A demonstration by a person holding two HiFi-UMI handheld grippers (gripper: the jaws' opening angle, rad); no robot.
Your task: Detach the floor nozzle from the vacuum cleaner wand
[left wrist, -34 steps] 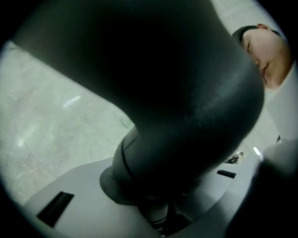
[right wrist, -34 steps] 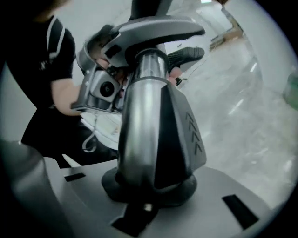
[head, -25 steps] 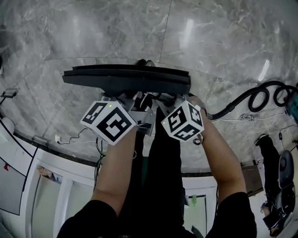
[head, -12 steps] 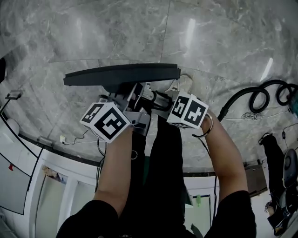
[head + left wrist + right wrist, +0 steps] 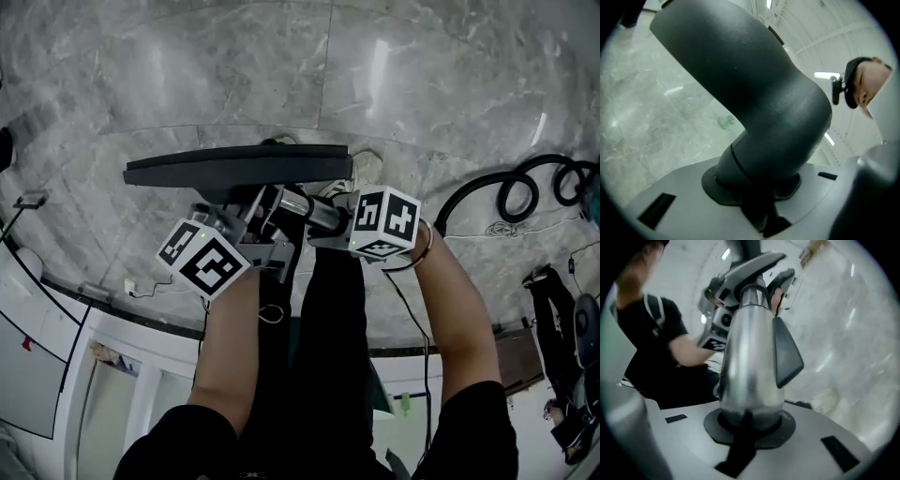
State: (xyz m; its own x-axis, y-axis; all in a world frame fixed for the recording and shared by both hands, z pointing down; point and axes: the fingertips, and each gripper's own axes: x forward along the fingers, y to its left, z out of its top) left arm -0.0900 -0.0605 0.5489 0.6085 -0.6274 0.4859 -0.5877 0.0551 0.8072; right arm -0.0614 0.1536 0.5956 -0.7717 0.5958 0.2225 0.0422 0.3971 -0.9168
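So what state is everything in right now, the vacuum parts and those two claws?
floor nozzle: lifted off the floor, held by its dark neck; whether it is free of the wand, can't tell.
wand: clamped, lying roughly level.
left claw: shut on the floor nozzle's neck.
right claw: jaws have just been closing, now shut on the wand.
hose: lying in loops on the floor.
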